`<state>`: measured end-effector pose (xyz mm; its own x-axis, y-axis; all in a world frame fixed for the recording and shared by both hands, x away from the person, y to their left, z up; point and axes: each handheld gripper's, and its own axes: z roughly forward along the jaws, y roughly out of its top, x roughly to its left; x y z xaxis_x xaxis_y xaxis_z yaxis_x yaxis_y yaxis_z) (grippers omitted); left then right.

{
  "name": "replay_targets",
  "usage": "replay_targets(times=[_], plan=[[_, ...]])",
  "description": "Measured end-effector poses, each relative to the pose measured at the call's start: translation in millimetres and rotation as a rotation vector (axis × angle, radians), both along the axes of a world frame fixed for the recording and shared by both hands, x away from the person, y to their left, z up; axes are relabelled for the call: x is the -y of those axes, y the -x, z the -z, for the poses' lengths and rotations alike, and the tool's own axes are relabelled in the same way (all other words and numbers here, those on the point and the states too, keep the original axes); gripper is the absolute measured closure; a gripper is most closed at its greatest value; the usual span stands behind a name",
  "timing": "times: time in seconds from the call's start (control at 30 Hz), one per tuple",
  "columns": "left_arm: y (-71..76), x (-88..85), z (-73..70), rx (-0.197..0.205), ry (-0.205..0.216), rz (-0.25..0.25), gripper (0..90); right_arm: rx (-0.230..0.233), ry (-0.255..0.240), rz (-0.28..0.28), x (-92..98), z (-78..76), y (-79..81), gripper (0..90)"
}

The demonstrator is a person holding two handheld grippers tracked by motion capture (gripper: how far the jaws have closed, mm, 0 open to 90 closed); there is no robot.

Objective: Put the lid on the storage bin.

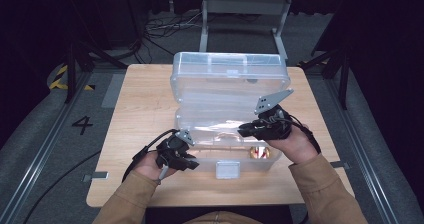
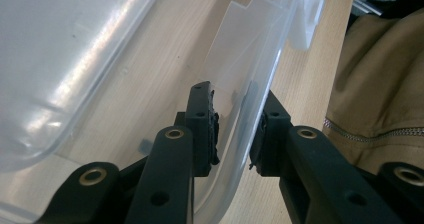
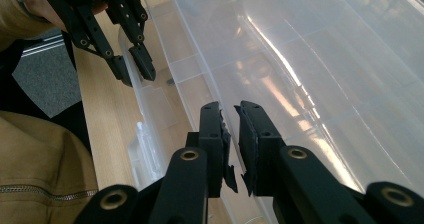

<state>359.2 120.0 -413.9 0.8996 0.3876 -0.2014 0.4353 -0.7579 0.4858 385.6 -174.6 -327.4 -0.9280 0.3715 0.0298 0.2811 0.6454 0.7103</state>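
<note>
A clear plastic box [image 1: 205, 168] stands on the wooden table with its lid [image 1: 230, 76] raised at the back. My left gripper [image 1: 192, 162] is at the box's front left corner. Its jaws straddle the thin front wall [image 2: 260, 79] with a gap showing beside one pad, so it is open [image 2: 235, 129]. My right gripper [image 1: 243, 130] reaches in from the right, and its jaws are nearly together [image 3: 231, 119] on the edge of a clear inner tray [image 1: 215, 121] held over the box. The left gripper [image 3: 135, 69] also appears far off in the right gripper view.
A small gold and red object [image 1: 259, 152] lies in the box's front right corner. A white latch [image 1: 228, 170] sits on the front wall. The table [image 1: 140, 109] is bare wood to the left. A metal frame [image 1: 245, 9] and cables lie on the floor behind.
</note>
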Motion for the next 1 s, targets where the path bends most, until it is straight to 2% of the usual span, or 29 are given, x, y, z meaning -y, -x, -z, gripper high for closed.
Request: replay_targets(times=[0.03,0.07,0.2,0.33,0.47,0.67,0.93,1.0], plan=[[-0.3,-0.5,-0.4,-0.005,-0.004,0.005,73.4,0.002,0.002,0.0,-0.2,-0.1,0.0,80.5],[-0.2,-1.6,-1.5,-0.017,0.009,0.004,71.7,0.004,0.005,-0.002,-0.2,-0.3,0.0,80.5],[1.4,-8.0,-10.2,-0.013,0.041,-0.004,71.3,0.003,0.007,-0.005,-0.4,-0.5,-0.4,80.4],[4.1,-9.0,-17.6,0.007,0.024,0.001,69.2,0.002,0.009,-0.006,-0.6,-0.4,0.0,80.4],[7.0,-12.5,-26.5,0.034,0.034,0.0,71.2,0.002,0.011,-0.003,-0.6,-0.4,0.6,80.3],[10.6,-22.7,-42.4,0.05,0.106,-0.009,74.5,0.004,0.013,0.0,-1.2,-0.7,0.7,80.2],[13.1,-29.8,-55.8,0.071,0.143,-0.018,75.0,0.007,0.014,0.003,-1.3,-0.6,1.3,80.1],[12.7,-31.8,-57.9,0.078,0.154,-0.035,76.6,0.008,0.013,0.004,-1.1,-0.4,1.6,80.1]])
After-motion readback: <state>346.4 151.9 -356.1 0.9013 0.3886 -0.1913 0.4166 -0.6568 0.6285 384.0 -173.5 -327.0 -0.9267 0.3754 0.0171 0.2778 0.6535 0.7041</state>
